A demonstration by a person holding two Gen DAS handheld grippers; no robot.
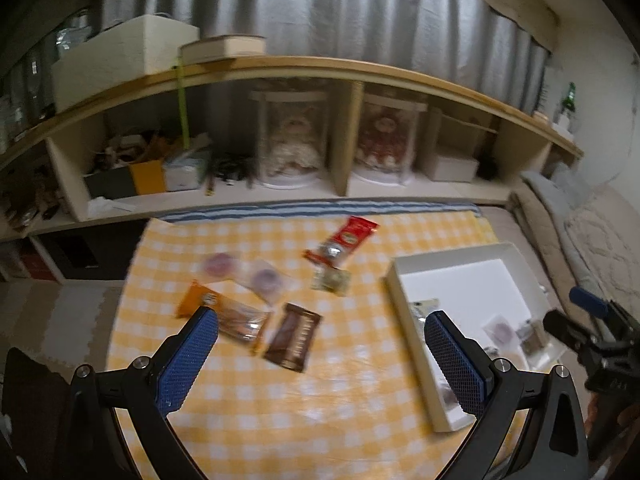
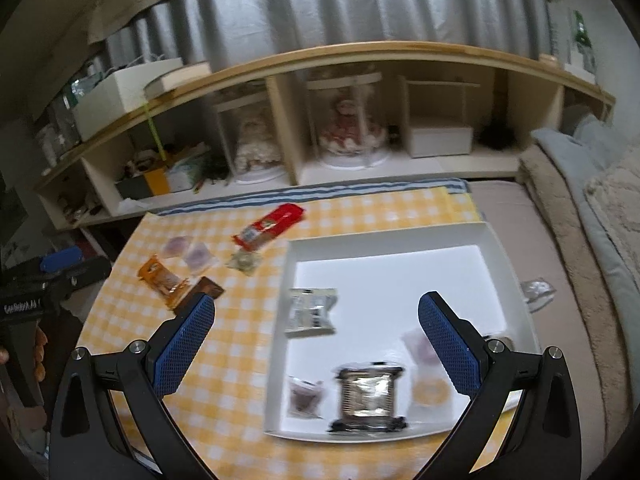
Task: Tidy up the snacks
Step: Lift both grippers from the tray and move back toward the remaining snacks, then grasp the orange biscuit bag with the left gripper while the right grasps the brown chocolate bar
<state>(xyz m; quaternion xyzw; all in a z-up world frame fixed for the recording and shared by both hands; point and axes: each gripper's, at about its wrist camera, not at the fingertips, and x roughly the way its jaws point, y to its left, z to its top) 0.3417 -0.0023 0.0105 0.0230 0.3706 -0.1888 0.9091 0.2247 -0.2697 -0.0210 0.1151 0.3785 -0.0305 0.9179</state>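
Roughly halfway through sorting snacks: about five wrapped items already lying in the white tray (image 2: 516, 280), among them a pale packet (image 2: 311, 311) near its left wall and a dark foil-topped pack (image 2: 368, 398) by the near edge; six or so left out on the yellow checked cloth (image 1: 248, 400) covering the tabletop, namely a red packet (image 1: 347, 238), a small greenish one (image 1: 331, 280) just below it, two clear-wrapped round sweets (image 1: 244, 274), an orange packet (image 1: 218, 314) and a brown bar (image 1: 294, 336). Left gripper (image 1: 322, 354) spread wide and empty, hovering above the brown bar and orange packet (likely the next pick). Right gripper (image 2: 316, 344) likewise spread and empty, poised over the tray. Both views motion-blurred. Behind, a long low wooden shelf (image 1: 344, 68) with two cased dolls, boxes and clutter, under a grey curtain (image 1: 320, 12); folded bedding (image 2: 572, 216) to the right of the cloth, one crumpled clear wrapper (image 2: 538, 290) lying outside the tray.
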